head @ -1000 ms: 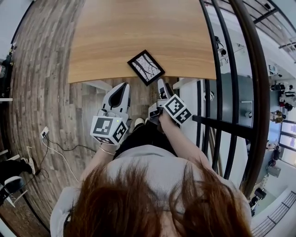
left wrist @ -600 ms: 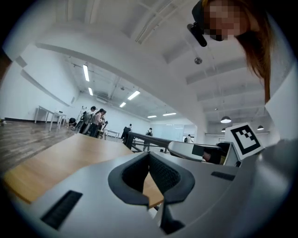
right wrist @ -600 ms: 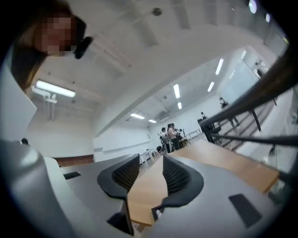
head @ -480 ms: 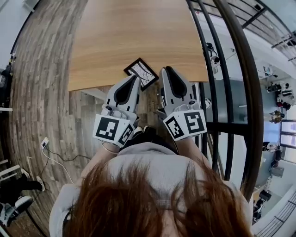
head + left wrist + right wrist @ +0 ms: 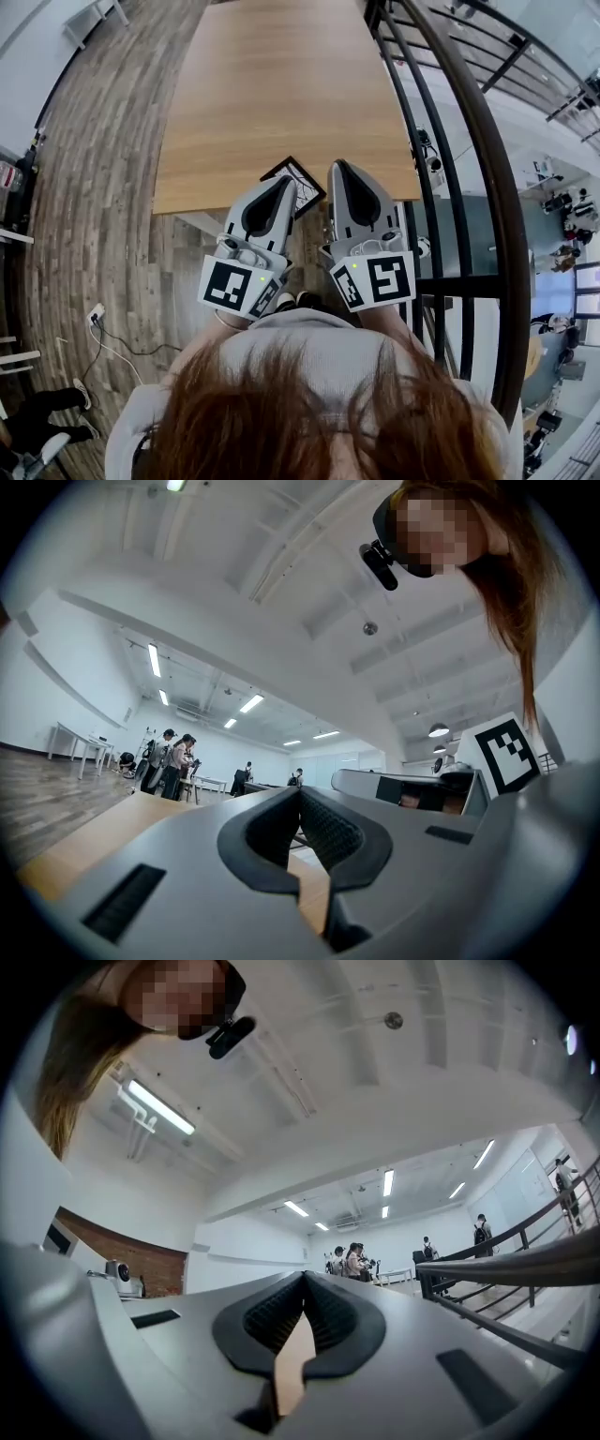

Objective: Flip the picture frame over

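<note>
Picture frame [image 5: 299, 175] is lying flat, print side up, at the near edge of the wood-grain desk [image 5: 281, 75]. It is sitting diagonally, long axis running far-left to near-right. Black rectangular rim, pale print with dark branching lines.

Left tongs [image 5: 284, 184] are overlapping its near-left side in the head view, tips meeting, gripping nothing. Right tongs [image 5: 339, 169], just right of it, have just been closing and are now pressed together, empty.

Head camera looks steeply down on the long light-wood table [image 5: 281, 94]; cameras on left gripper [image 5: 290, 181] and right gripper [image 5: 337, 167] look near-level along their jaws, low over that same table.
</note>
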### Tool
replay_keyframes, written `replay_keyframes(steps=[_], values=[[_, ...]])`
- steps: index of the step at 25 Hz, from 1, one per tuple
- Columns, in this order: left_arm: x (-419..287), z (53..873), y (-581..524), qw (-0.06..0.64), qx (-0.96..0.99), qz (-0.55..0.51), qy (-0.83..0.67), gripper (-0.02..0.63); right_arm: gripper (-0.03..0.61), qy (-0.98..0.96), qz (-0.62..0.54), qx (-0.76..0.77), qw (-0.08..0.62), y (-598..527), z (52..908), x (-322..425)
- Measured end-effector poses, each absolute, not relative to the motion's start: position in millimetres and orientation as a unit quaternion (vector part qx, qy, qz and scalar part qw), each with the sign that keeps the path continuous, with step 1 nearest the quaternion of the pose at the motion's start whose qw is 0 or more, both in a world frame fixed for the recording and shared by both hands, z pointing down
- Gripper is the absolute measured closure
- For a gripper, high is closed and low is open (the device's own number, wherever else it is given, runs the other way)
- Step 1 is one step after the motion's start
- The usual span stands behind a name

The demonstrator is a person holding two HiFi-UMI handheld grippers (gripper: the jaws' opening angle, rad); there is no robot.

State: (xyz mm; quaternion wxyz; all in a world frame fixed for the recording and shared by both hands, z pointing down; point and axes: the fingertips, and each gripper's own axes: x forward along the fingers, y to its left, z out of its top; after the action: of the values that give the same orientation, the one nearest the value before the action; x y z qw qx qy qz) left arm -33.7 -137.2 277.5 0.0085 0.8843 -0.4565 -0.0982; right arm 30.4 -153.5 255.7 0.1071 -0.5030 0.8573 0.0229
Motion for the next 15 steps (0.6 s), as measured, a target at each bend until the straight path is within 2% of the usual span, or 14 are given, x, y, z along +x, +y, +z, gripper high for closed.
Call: replay_keyframes(steps=[15], values=[[-30,284,-136,0.017,0.877,-0.097,-0.47,0.607,0.563,0.866,0.003,-0.493,0.087,-158,272,28]])
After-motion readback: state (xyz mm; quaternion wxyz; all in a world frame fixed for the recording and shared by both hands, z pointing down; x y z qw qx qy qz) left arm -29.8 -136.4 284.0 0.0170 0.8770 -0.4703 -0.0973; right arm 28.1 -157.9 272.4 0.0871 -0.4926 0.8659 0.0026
